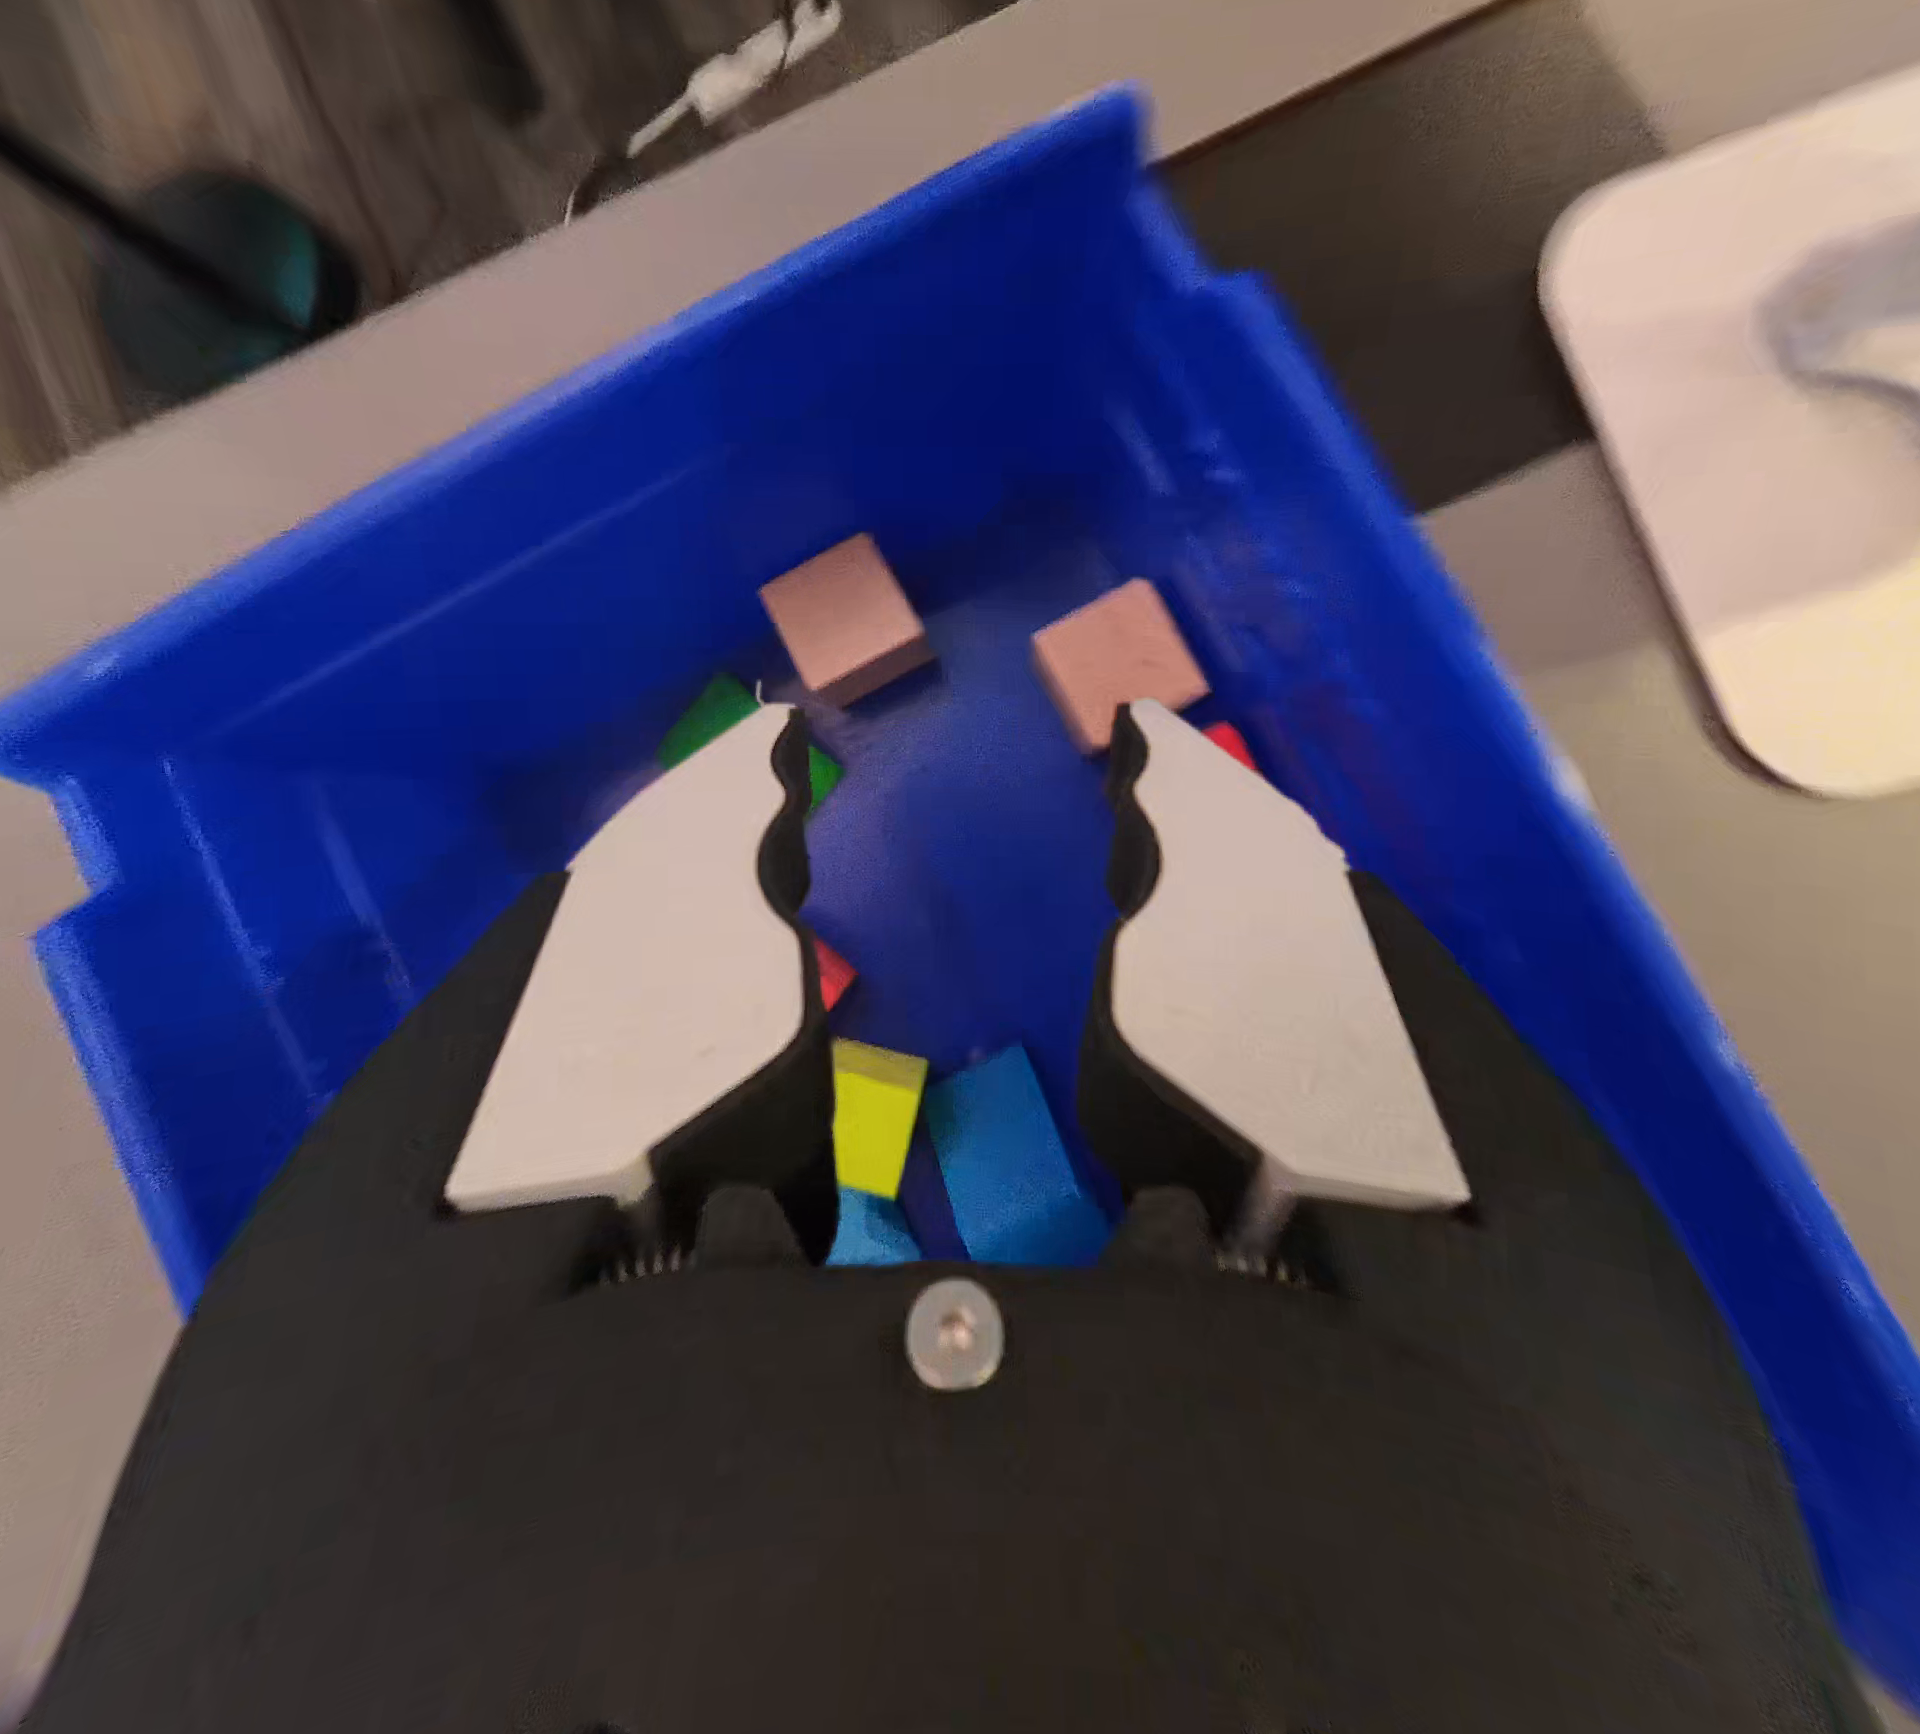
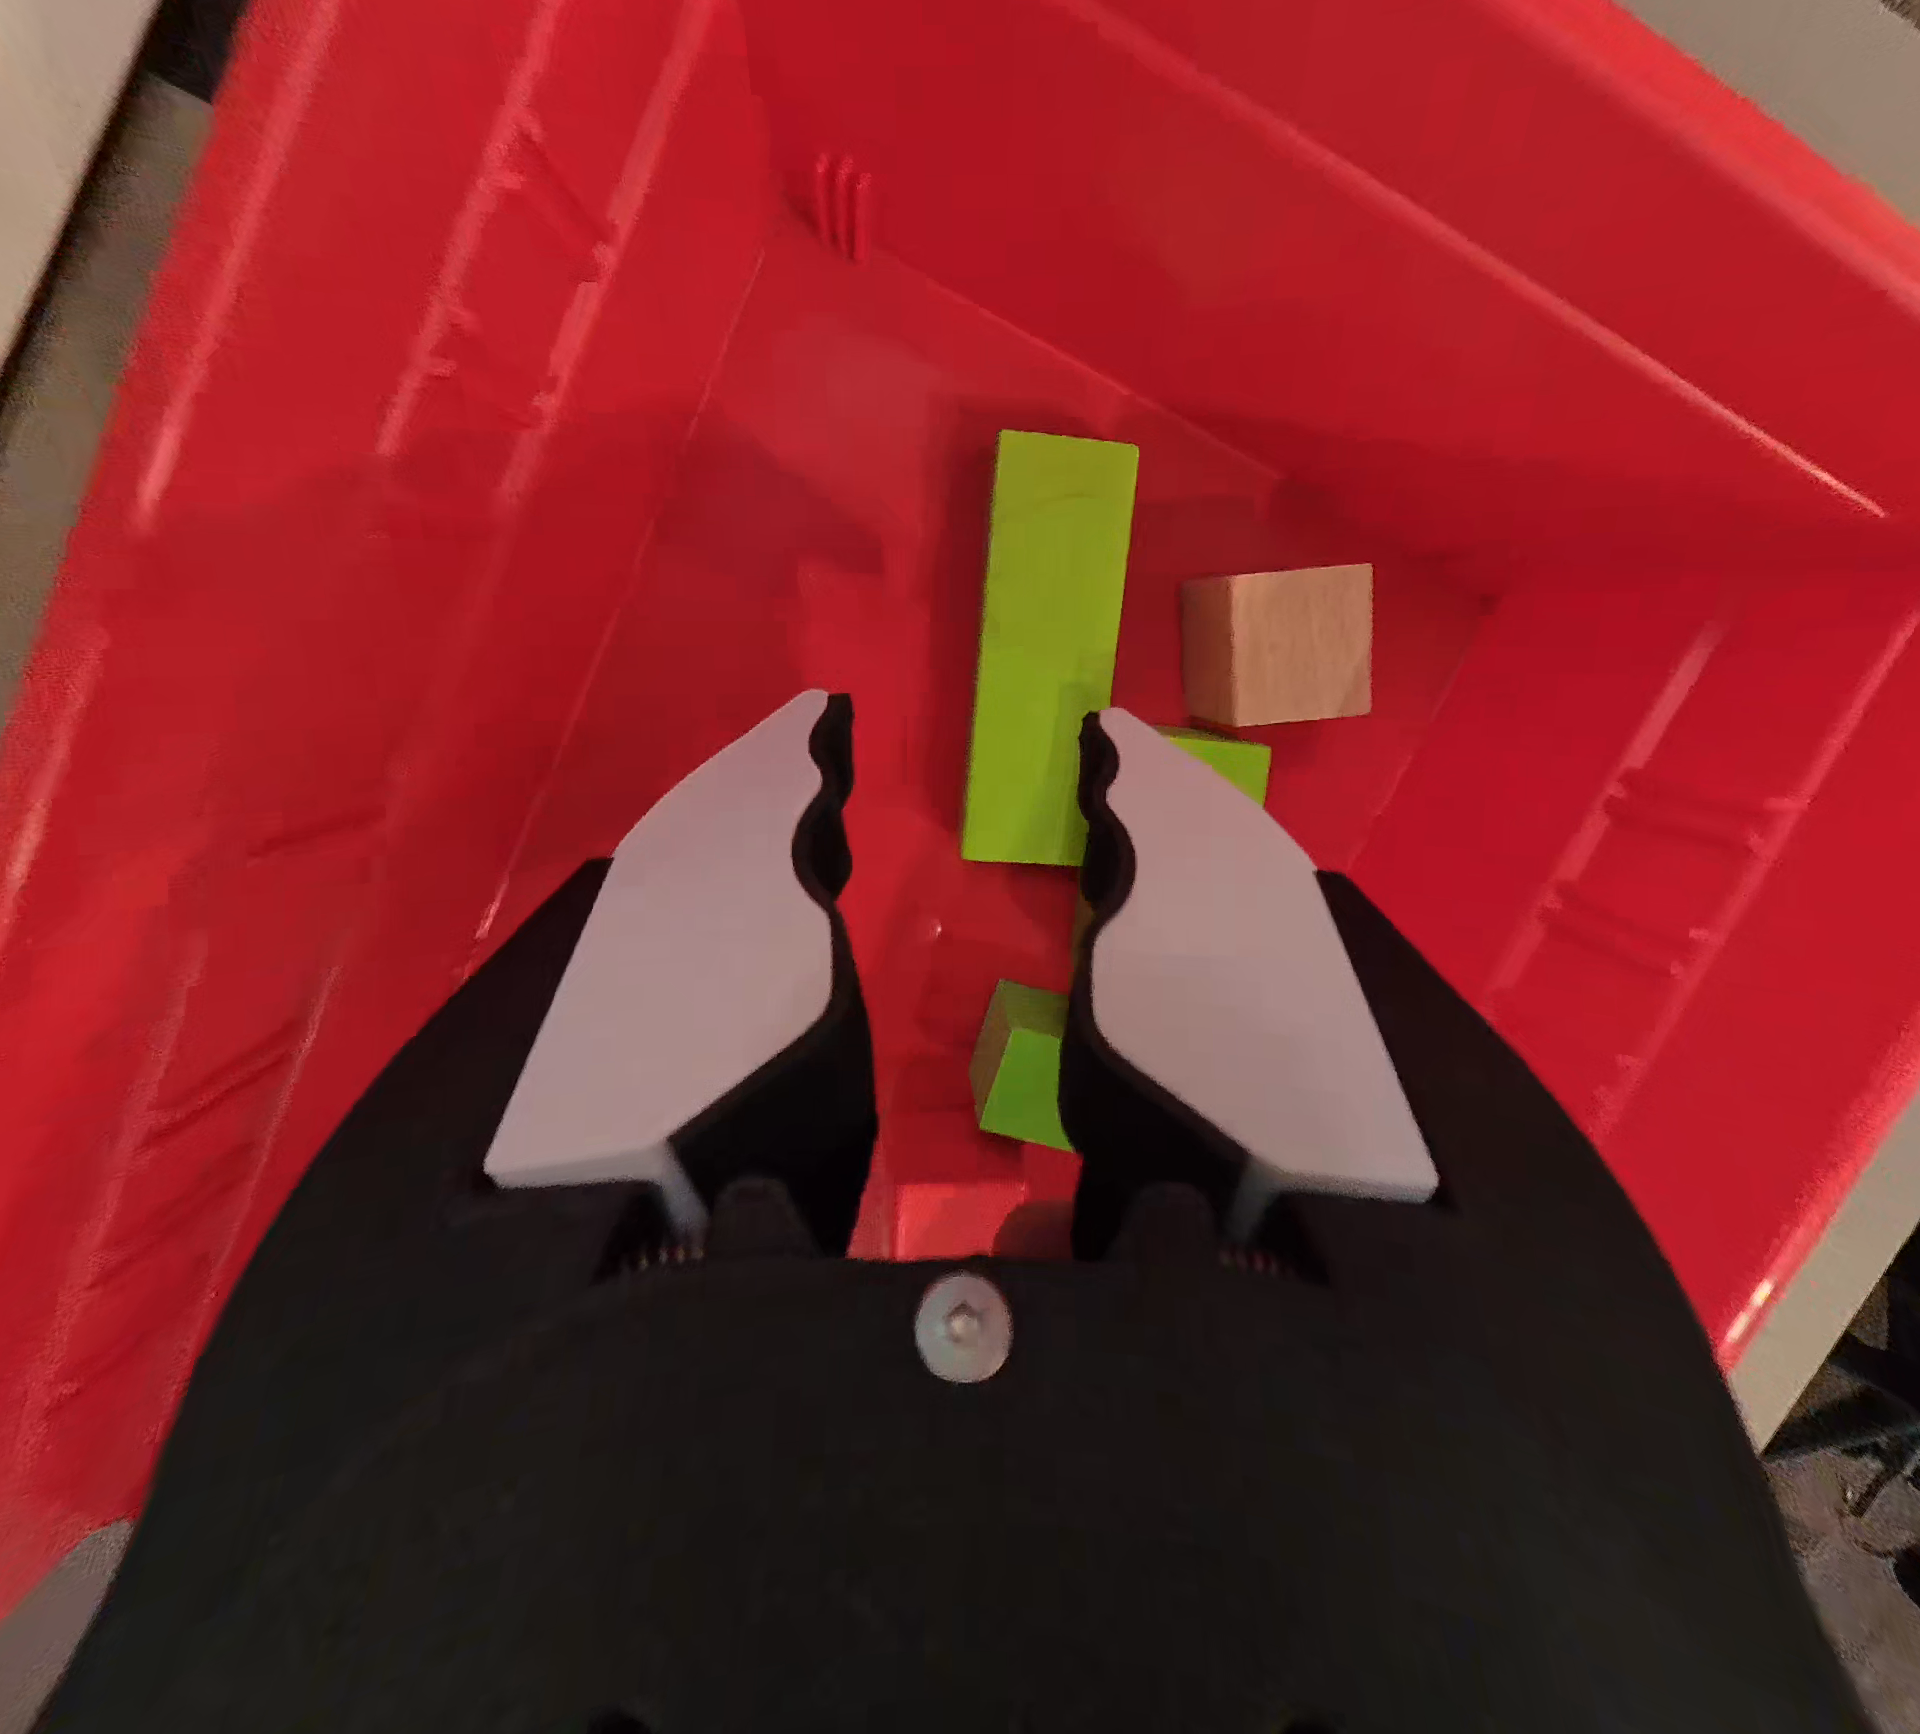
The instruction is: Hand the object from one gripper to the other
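In the left wrist view my left gripper (image 1: 958,718) hangs open over a blue bin (image 1: 623,489), with nothing between its pads. On the bin floor lie two pinkish wooden blocks (image 1: 842,619) (image 1: 1117,661), a green block (image 1: 712,728), a yellow block (image 1: 873,1128) and a light blue block (image 1: 1003,1154). In the right wrist view my right gripper (image 2: 964,710) hangs open over a red bin (image 2: 1143,178) and holds nothing. Below it lie a long green block (image 2: 1049,635), a plain wooden cube (image 2: 1278,645) and a small green block (image 2: 1023,1076).
The blue bin stands on a grey table (image 1: 312,437) near its far edge. A dark mat (image 1: 1403,230) and a white rounded object (image 1: 1766,437) lie to its right. Small red blocks (image 1: 834,972) lie partly hidden behind my left fingers. The left gripper's tips are roughly 60 cm from the right gripper's. My right tips are roughly 4 cm from the plain wooden cube (image 2: 1278,645). Between my left fingertips and the yellow block (image 1: 873,1128) there is roughly 10 cm.
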Demonstrator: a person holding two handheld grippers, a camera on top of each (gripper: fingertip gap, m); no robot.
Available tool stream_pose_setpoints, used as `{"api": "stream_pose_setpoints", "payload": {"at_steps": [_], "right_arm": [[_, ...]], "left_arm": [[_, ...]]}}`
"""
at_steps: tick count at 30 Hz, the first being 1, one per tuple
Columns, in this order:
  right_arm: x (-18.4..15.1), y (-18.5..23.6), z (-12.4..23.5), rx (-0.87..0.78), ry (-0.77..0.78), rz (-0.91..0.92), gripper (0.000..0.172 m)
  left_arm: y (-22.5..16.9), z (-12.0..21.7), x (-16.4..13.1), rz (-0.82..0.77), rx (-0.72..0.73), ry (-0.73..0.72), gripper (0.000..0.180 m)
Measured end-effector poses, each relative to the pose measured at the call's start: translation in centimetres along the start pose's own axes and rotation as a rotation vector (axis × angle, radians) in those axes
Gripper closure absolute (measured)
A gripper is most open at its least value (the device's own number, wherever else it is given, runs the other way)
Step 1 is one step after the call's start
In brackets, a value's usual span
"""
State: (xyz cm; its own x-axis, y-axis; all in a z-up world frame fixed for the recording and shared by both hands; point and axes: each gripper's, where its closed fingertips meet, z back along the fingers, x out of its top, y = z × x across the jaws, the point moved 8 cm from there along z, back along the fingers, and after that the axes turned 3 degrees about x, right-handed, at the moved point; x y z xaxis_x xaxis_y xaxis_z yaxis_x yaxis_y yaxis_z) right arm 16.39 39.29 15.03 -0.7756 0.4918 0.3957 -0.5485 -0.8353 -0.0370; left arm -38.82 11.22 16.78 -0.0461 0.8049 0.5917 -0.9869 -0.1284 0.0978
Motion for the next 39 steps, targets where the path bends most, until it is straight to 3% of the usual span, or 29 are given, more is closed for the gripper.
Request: {"api": "stream_pose_setpoints", "payload": {"at_steps": [3,7,10,13,16,19,22,27,30,34,39], "right_arm": [[0.0,0.7,0.7,-0.007,-0.022,0.008,0.133],[0.0,1.6,1.3,-0.004,-0.045,0.021,0.134],[0.1,2.2,1.6,-0.011,-0.055,0.037,0.134],[0.2,2.7,2.7,-0.016,-0.097,0.047,0.135],[0.9,3.8,5.7,-0.018,-0.225,0.072,0.136],[2.0,7.0,10.0,0.089,-0.425,0.151,0.136],[3.6,13.1,14.2,0.379,-0.667,0.252,0.136],[6.4,23.0,16.4,0.917,-0.854,0.337,0.127],[7.5,26.6,16.8,1.155,-0.944,0.330,0.125],[8.1,29.3,16.8,1.266,-0.979,0.375,0.124],[7.9,29.9,16.3,1.356,-0.941,0.355,0.133]], "left_arm": [[1.4,-3.1,-0.1,0.164,0.003,0.091,0.123],[1.3,-5.8,0.1,0.217,0.044,0.150,0.119],[1.4,-7.3,-0.2,0.233,0.056,0.180,0.143],[1.7,-6.7,-0.2,0.245,0.070,0.144,0.144],[1.4,-3.6,0.1,0.268,0.006,0.006,0.144],[-0.4,2.5,0.8,0.231,-0.109,-0.226,0.144],[-5.2,9.5,1.7,0.124,-0.394,-0.548,0.144],[-14.7,17.0,2.4,-0.145,-0.729,-0.773,0.144],[-19.0,19.0,2.7,-0.231,-0.868,-0.832,0.145],[-22.5,19.6,2.8,-0.284,-0.969,-0.848,0.144],[-24.1,19.3,2.7,-0.276,-1.046,-0.869,0.144]]}}
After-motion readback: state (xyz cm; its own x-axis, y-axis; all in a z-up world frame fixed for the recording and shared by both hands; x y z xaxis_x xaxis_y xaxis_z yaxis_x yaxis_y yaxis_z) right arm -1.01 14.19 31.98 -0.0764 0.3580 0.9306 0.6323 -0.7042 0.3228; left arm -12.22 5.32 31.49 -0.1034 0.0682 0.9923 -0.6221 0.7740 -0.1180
